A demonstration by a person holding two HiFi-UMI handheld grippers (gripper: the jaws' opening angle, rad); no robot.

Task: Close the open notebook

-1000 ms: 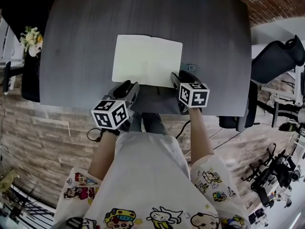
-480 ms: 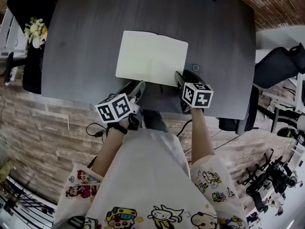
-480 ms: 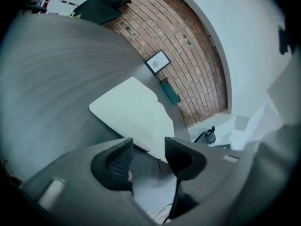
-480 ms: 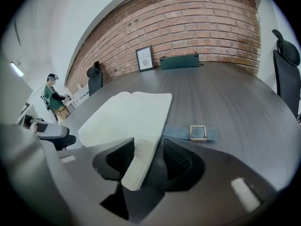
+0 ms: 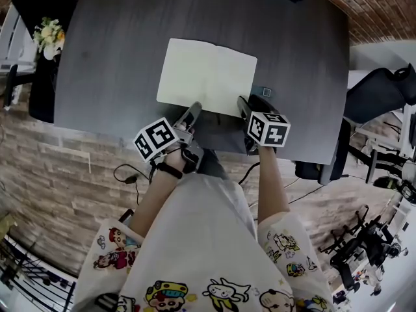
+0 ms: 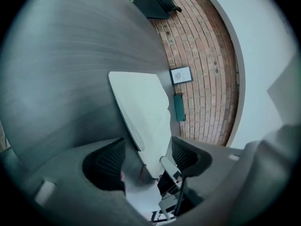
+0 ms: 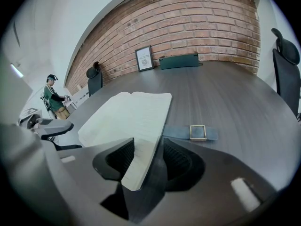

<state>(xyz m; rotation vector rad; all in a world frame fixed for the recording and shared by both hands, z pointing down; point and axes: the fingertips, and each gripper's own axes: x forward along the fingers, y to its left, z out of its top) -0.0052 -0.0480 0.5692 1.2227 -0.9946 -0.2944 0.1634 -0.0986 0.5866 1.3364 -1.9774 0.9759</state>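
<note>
The open notebook (image 5: 207, 77) lies flat with pale blank pages on the dark grey table (image 5: 110, 57). My right gripper (image 5: 242, 104) is at its near right corner. In the right gripper view that corner of the notebook (image 7: 141, 126) runs in between the pads, and the right gripper (image 7: 148, 161) is shut on it. My left gripper (image 5: 195, 109) reaches the near edge left of the right one, rolled on its side. Its jaws have just been opening. In the left gripper view the notebook (image 6: 141, 112) ends between the wide-apart pads of the left gripper (image 6: 148, 159), and neither pad presses on it.
A blue strap with a square buckle (image 7: 198, 132) lies on the table right of the notebook. A flower pot (image 5: 47, 36) stands off the table's left side and an office chair (image 5: 383, 90) off its right. A brick wall with a framed picture (image 7: 145, 58) is beyond.
The left gripper rolled about its own line, sank a little and slid right to the notebook's near edge, its jaws spreading. The right gripper kept still.
</note>
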